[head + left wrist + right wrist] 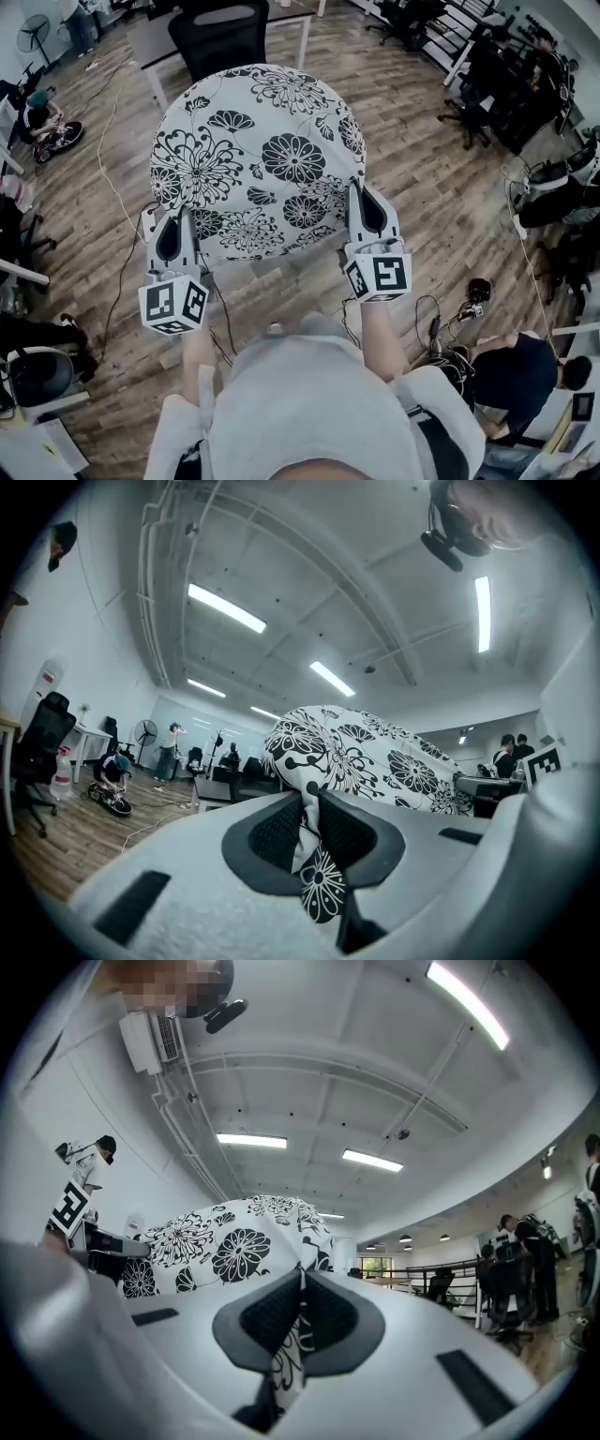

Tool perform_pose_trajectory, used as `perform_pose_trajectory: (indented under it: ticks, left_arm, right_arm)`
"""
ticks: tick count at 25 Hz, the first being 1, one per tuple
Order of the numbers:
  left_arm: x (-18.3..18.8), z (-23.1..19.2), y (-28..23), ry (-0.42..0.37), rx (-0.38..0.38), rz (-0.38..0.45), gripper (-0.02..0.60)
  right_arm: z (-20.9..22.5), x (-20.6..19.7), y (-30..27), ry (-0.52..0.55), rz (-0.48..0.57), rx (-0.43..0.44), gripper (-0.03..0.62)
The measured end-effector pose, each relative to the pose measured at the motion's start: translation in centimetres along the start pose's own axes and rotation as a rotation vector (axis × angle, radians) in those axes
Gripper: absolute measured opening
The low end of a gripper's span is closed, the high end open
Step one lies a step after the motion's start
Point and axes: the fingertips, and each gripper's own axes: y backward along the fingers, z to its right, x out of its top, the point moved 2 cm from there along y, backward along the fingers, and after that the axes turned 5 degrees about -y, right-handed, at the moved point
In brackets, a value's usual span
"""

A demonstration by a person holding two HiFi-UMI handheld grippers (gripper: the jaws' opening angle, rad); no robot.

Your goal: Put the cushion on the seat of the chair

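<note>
An open office with a wooden floor (441, 206), cables trailing across it, and ceiling strip lights; a person crouches on the floor at the far left (42, 112) and another sits at the lower right (516, 370); a black chair (220, 37) stands in front of a desk (155, 37), only its backrest showing. The cushion (258, 159), white with black flowers, is held up in the air just in front of that backrest and hides the seat; the left gripper (309, 827) has its fingers pinching the cushion's near left edge; the right gripper (298, 1312) has its fingers clamped on the fabric at the near right edge; both point level.
</note>
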Motion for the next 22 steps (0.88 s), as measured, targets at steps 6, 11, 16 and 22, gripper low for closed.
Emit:
perform_pose_trajectory:
  ticks: [6,11,16,22]
  left_arm:
    - [-0.8,0.5,0.6,0.094,0.029,-0.014,0.035]
    - [-0.4,0.3,1.1,0.092,0.026,-0.032,0.035]
    - [-0.1,0.5,0.5,0.023,0.023,-0.009,0.035]
    - [0.1,0.8,1.1,0.001,0.058,0.019,0.035]
  right_arm:
    - [-0.2,1.5,-0.1,0.064,-0.070,0.039,0.015]
    - [-0.5,1.7,0.2,0.042,-0.075,0.030,0.015]
    - [0.4,0.3,0.0,-0.014,-0.008,0.019,0.015]
    - [0.5,0.1,-0.4,-0.022,0.024,0.056,0.015]
